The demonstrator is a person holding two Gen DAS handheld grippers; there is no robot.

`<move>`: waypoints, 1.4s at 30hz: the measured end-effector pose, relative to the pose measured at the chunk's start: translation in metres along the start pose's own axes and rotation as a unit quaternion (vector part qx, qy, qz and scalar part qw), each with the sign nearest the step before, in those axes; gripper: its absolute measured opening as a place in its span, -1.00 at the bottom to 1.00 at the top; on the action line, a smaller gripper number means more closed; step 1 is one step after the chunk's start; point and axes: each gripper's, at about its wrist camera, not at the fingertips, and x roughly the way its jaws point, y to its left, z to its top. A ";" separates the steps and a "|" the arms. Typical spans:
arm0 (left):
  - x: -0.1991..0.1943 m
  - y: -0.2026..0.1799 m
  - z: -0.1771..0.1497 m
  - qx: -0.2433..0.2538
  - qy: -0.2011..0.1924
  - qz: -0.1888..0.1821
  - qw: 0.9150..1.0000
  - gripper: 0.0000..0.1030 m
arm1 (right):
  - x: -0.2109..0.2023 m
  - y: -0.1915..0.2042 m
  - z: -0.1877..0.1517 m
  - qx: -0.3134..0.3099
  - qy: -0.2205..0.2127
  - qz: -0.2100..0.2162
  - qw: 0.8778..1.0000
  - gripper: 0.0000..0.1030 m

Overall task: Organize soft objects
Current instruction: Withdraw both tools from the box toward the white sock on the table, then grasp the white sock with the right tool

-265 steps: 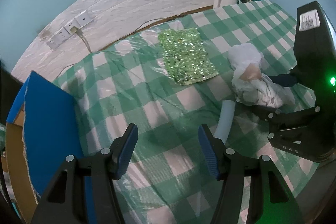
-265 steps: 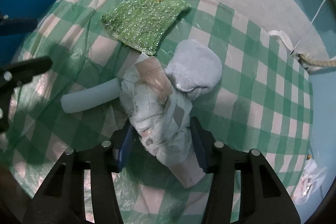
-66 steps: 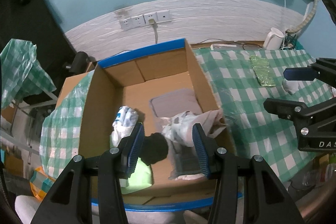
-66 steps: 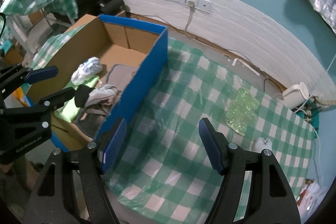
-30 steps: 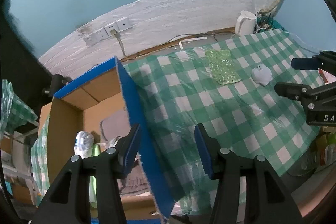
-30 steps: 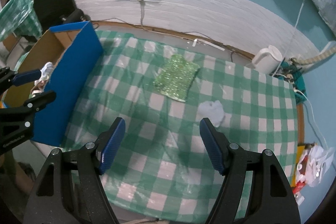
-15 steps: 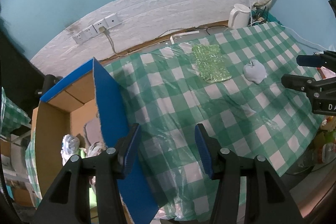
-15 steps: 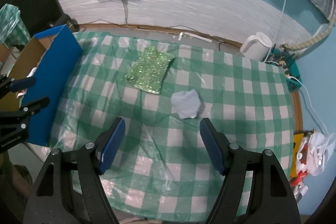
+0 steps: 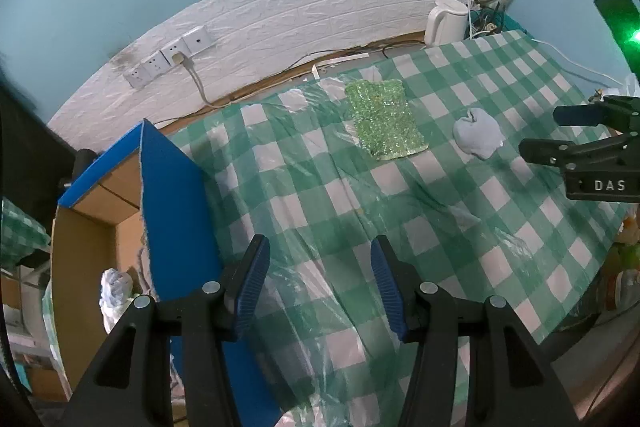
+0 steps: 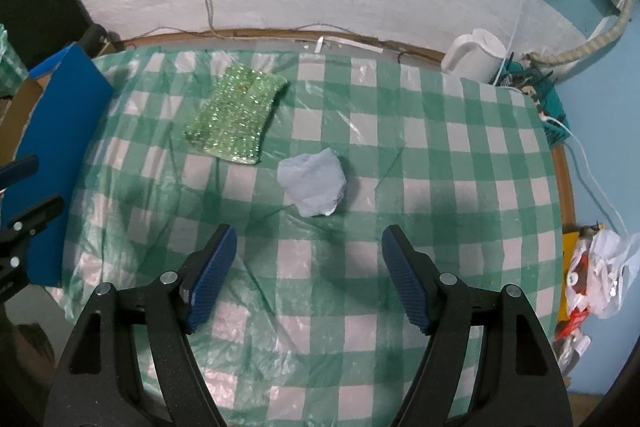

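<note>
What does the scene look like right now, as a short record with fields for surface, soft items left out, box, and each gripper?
surface: table under a green and white checked cloth
soft items left out: sparkly green cloth; pale grey-blue crumpled cloth, lying apart from it
box: blue-sided cardboard box at the table's left end, a white bundle visible inside
left gripper: open, empty
right gripper: open, empty, above the table near the grey-blue cloth

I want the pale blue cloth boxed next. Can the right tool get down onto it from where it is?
Probably yes. The right tool stands open and empty above the pale blue cloth, which lies alone on the checked tablecloth, apart from the green sparkly pad.
</note>
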 end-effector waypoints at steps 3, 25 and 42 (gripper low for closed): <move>0.006 -0.002 0.001 -0.002 0.004 -0.001 1.000 0.04 | 0.011 -0.002 0.003 0.007 0.005 0.007 1.000 0.45; 0.073 -0.005 0.031 -0.037 0.032 -0.013 0.999 0.20 | 0.081 -0.004 0.026 0.020 0.027 0.010 0.999 0.45; 0.095 -0.027 0.059 -0.011 0.031 -0.023 0.999 0.52 | 0.096 -0.017 0.034 0.026 0.038 0.006 0.999 -0.30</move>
